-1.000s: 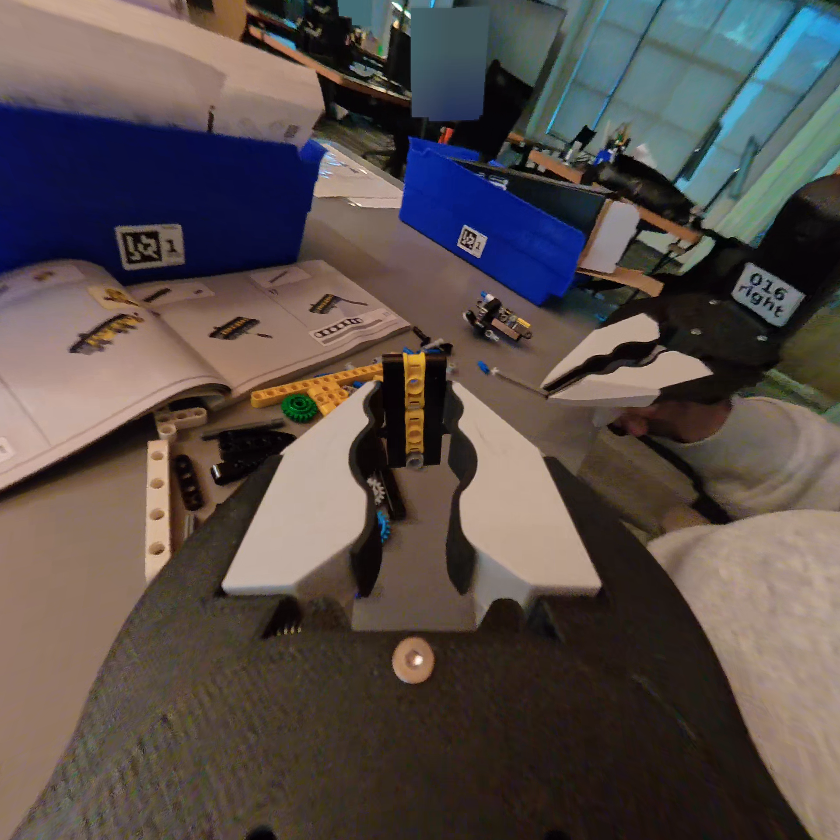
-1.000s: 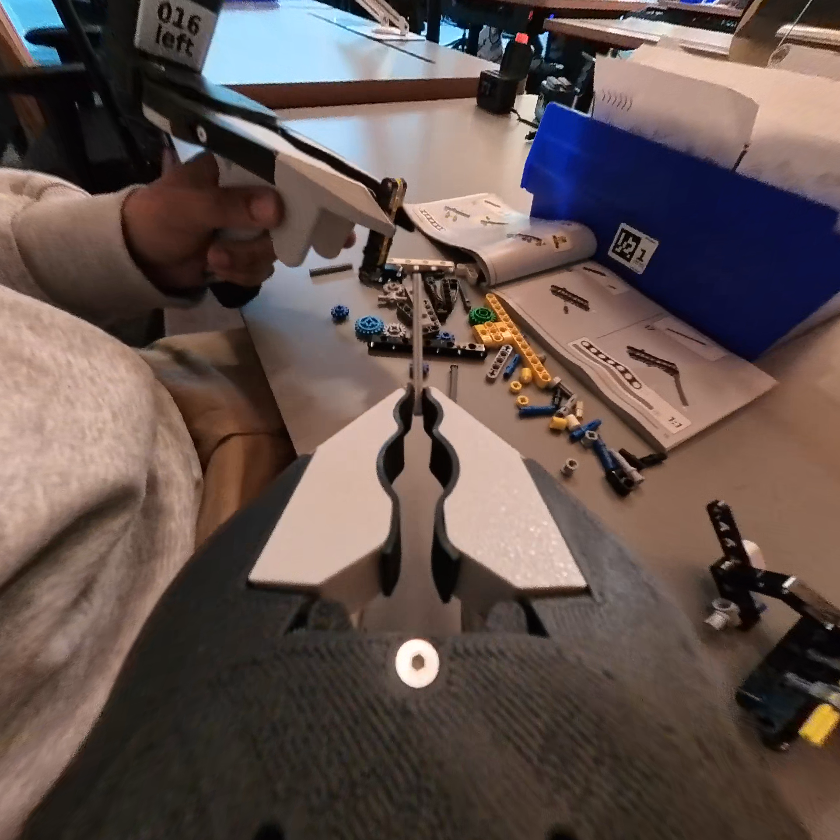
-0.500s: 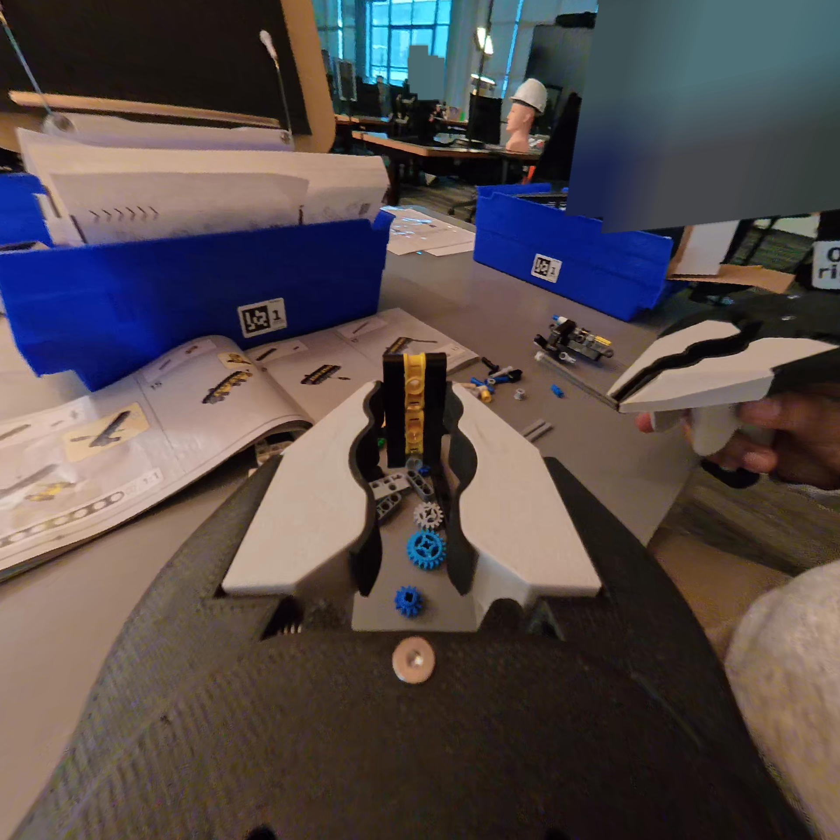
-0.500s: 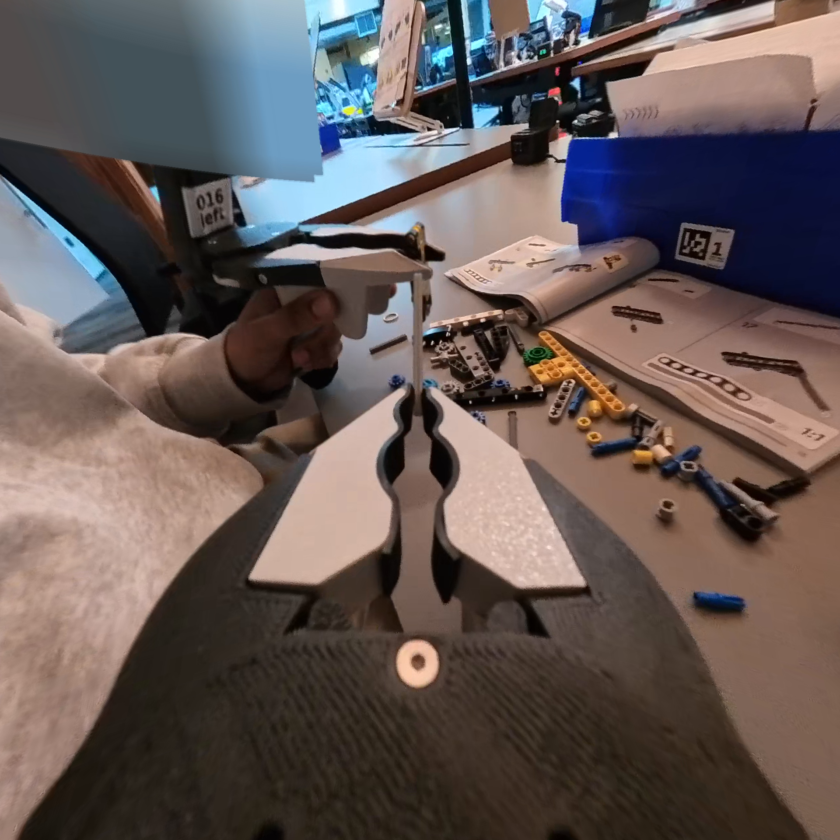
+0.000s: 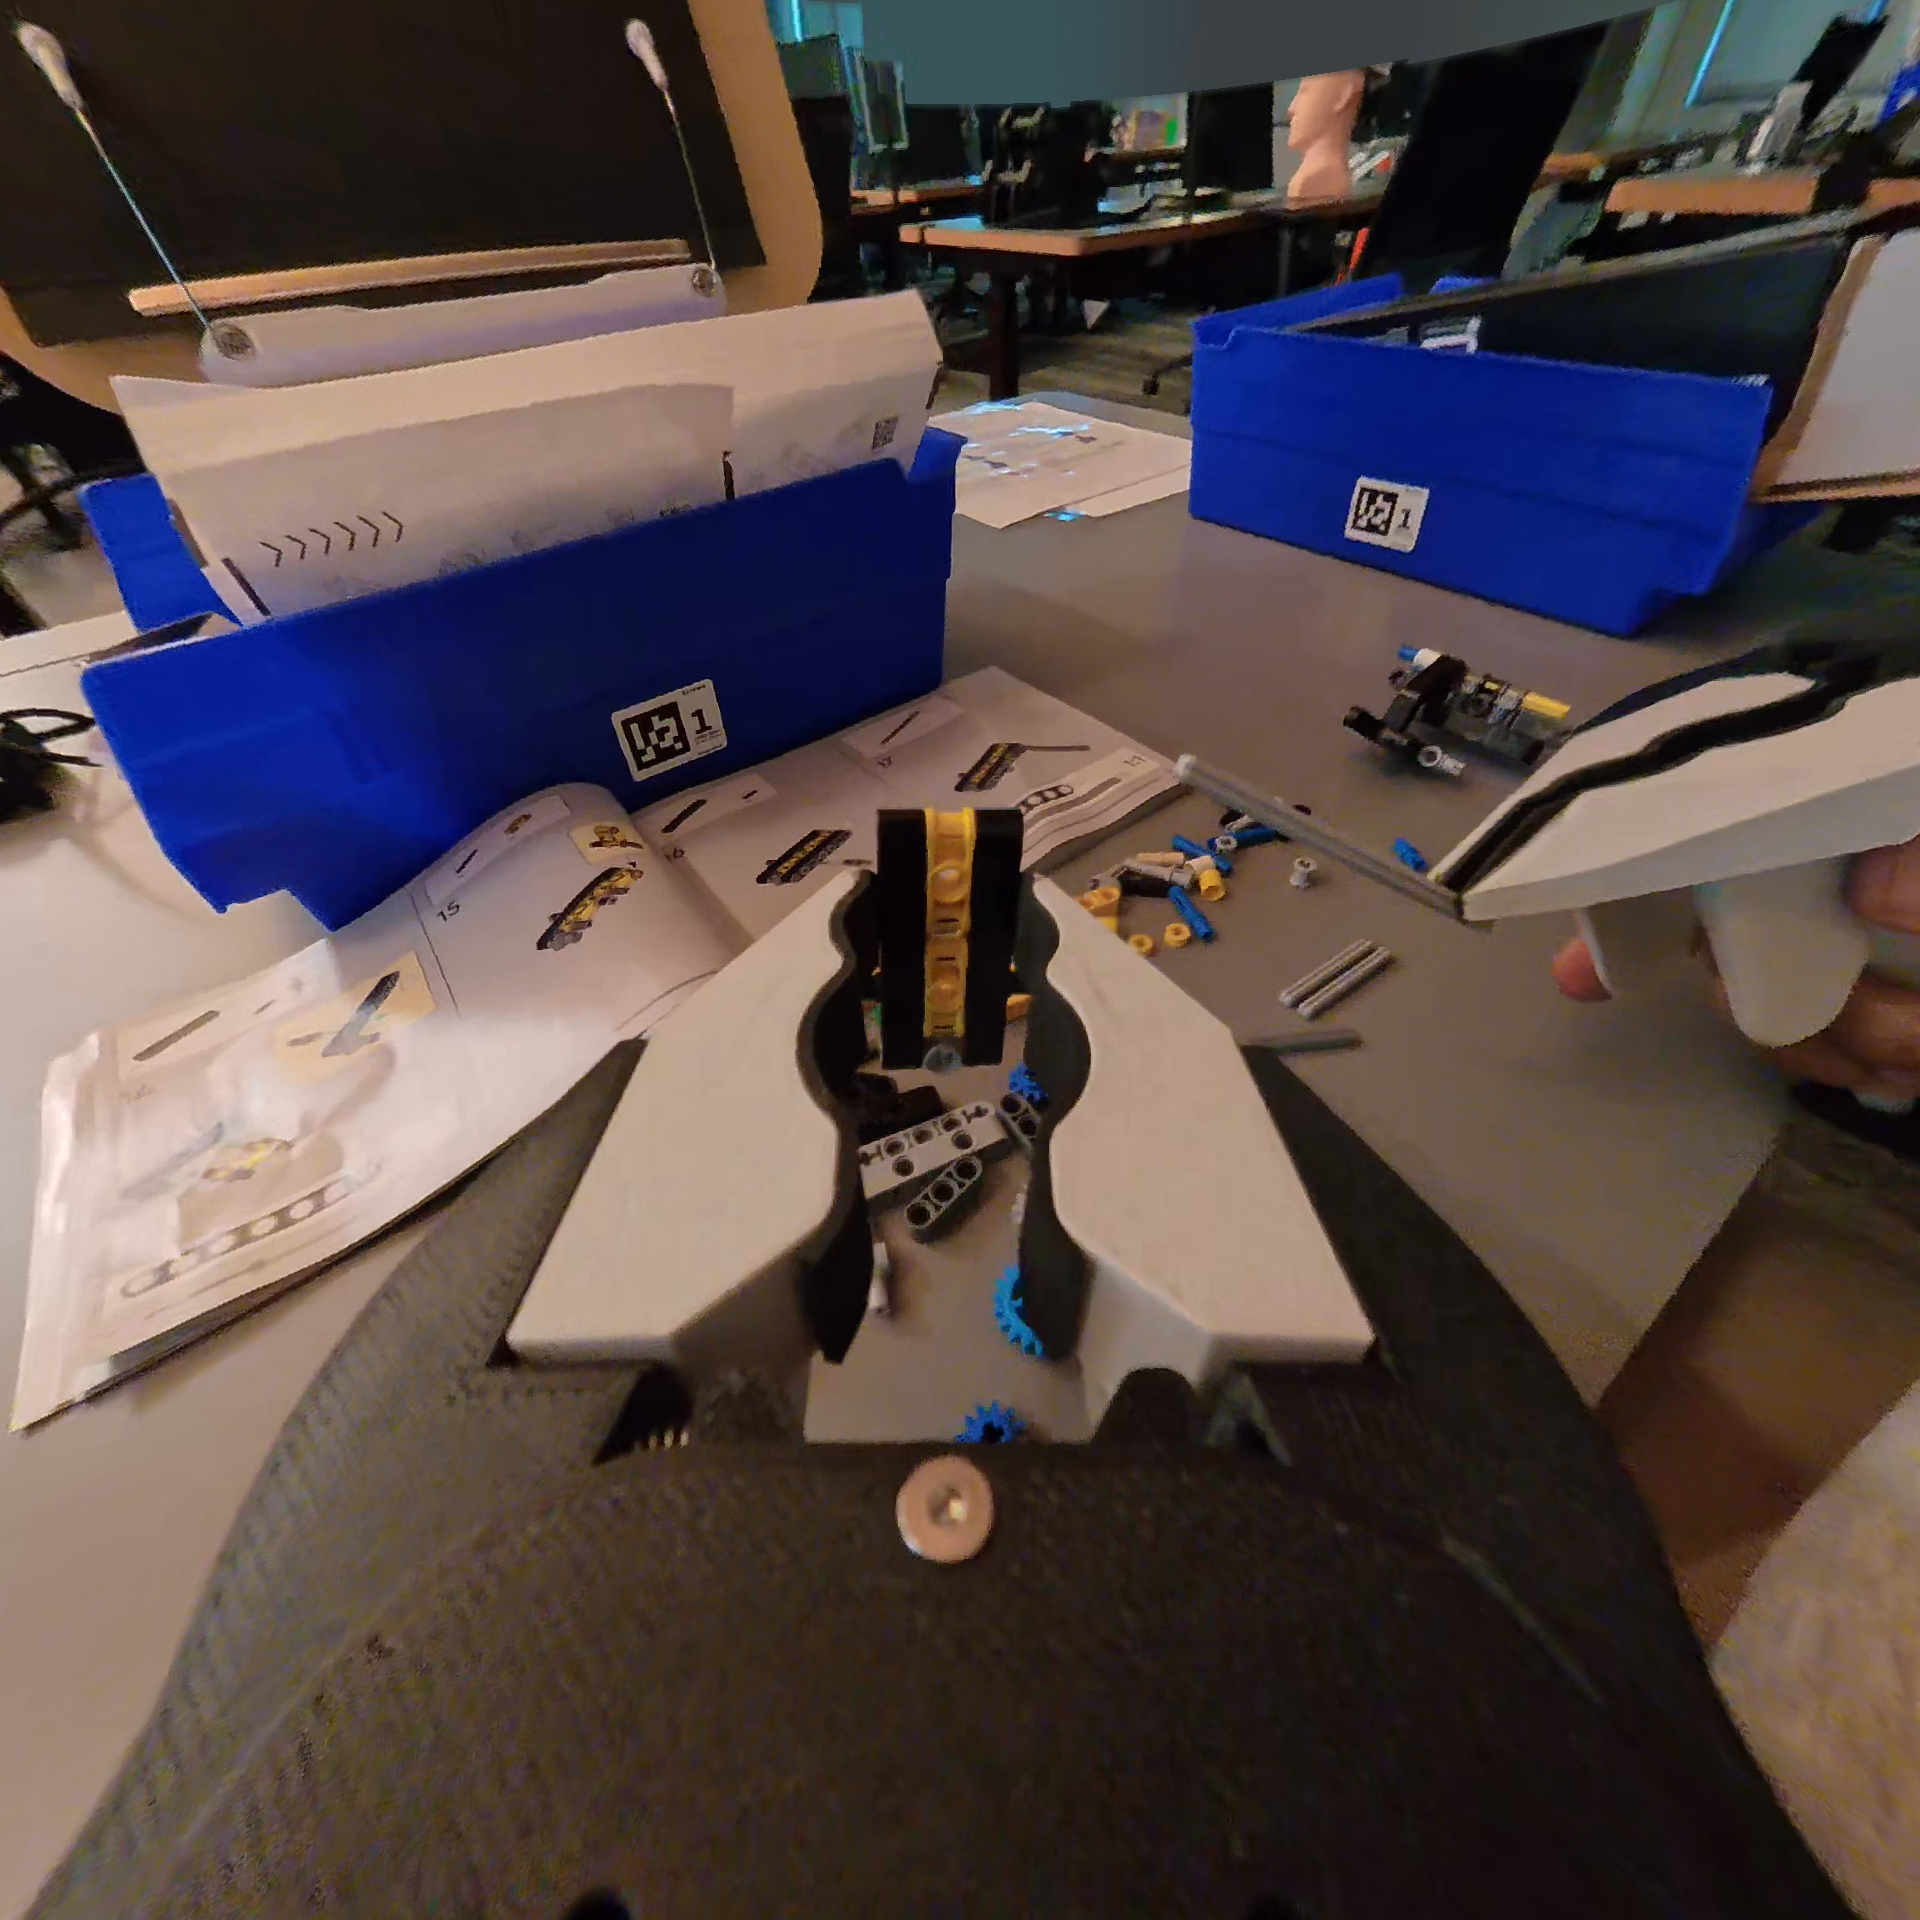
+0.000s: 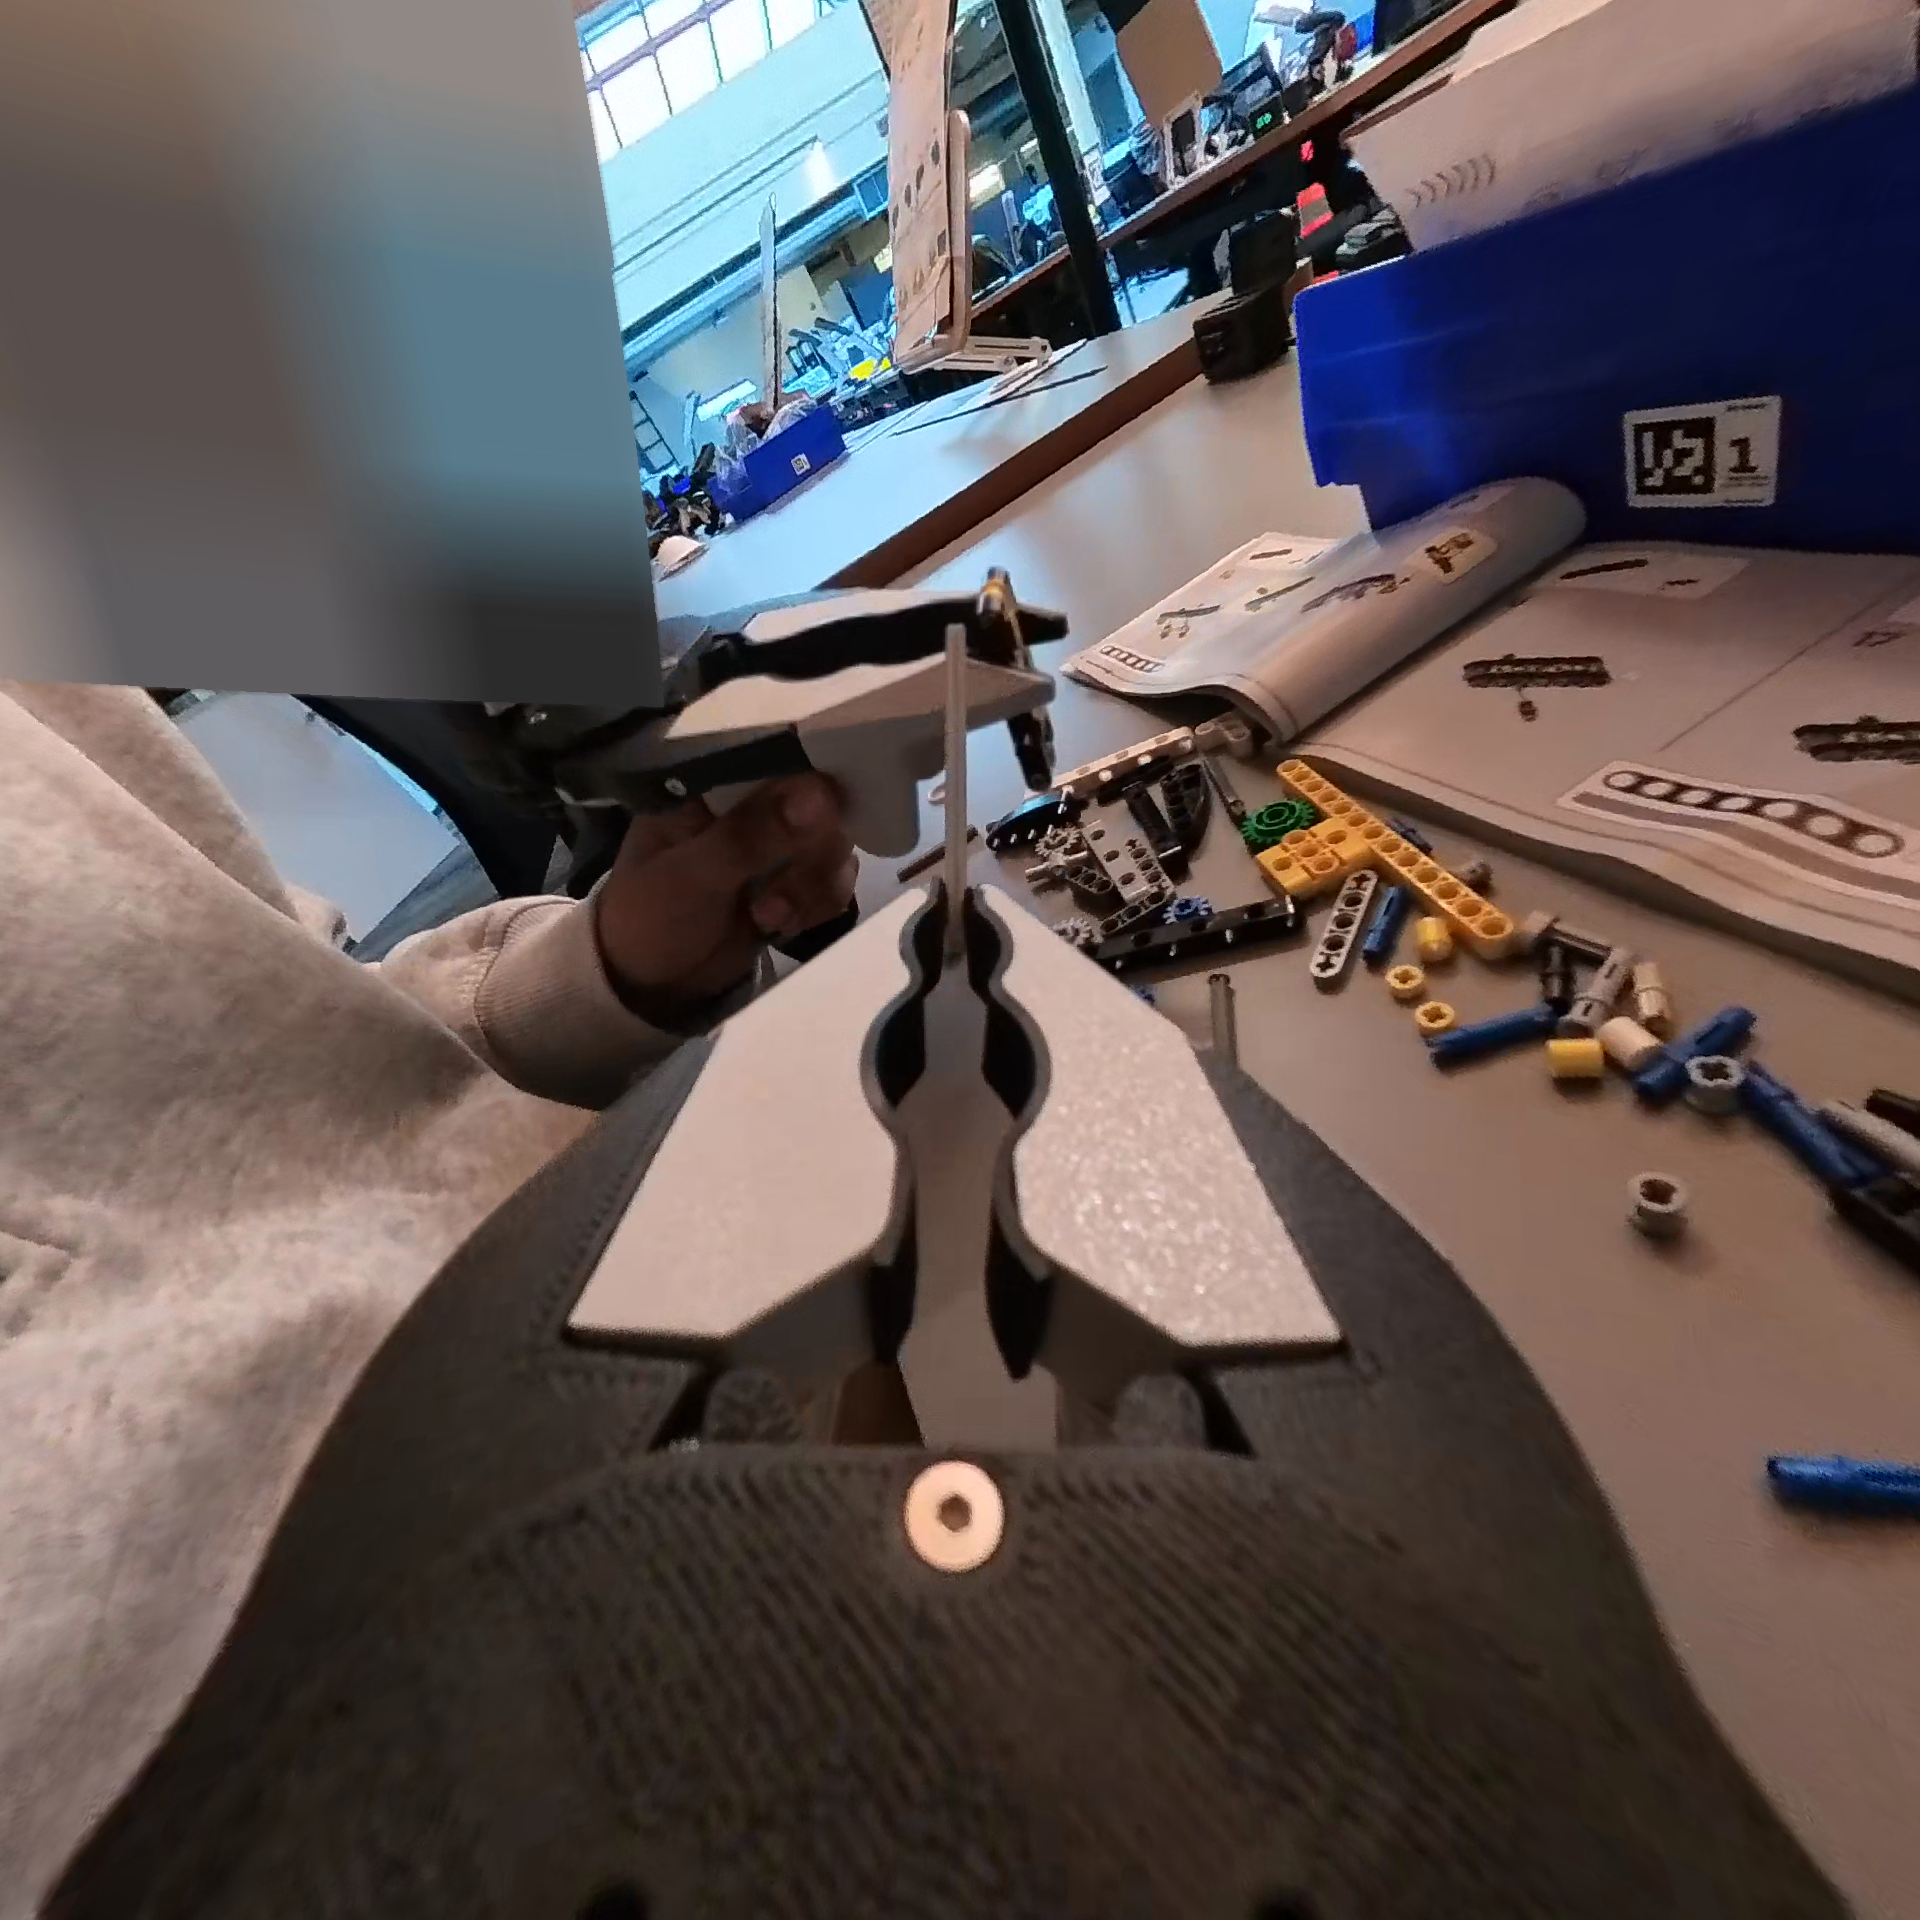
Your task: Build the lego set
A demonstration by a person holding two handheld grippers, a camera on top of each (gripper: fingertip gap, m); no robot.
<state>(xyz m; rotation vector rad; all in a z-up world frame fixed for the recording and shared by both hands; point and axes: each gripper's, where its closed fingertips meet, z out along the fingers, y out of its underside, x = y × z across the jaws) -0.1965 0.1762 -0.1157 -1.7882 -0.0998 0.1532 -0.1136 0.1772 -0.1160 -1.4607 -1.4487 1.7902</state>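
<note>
Above the grey table (image 5: 1455,1122), the left gripper (image 5: 943,914) is clamped on an upright black-and-yellow beam assembly (image 5: 943,935), over loose gears and beams beside the open instruction booklet (image 5: 582,935). Further right, the right gripper (image 6: 954,914) pinches 1 thin grey axle (image 6: 956,769), its tip near the assembly.

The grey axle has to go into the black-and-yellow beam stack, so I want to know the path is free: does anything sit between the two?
Nothing visible does. The right gripper holds the grey axle in open air, its free end pointing toward the black-and-yellow beam stack clamped in the left gripper. The loose parts lie lower, on the table.
</note>
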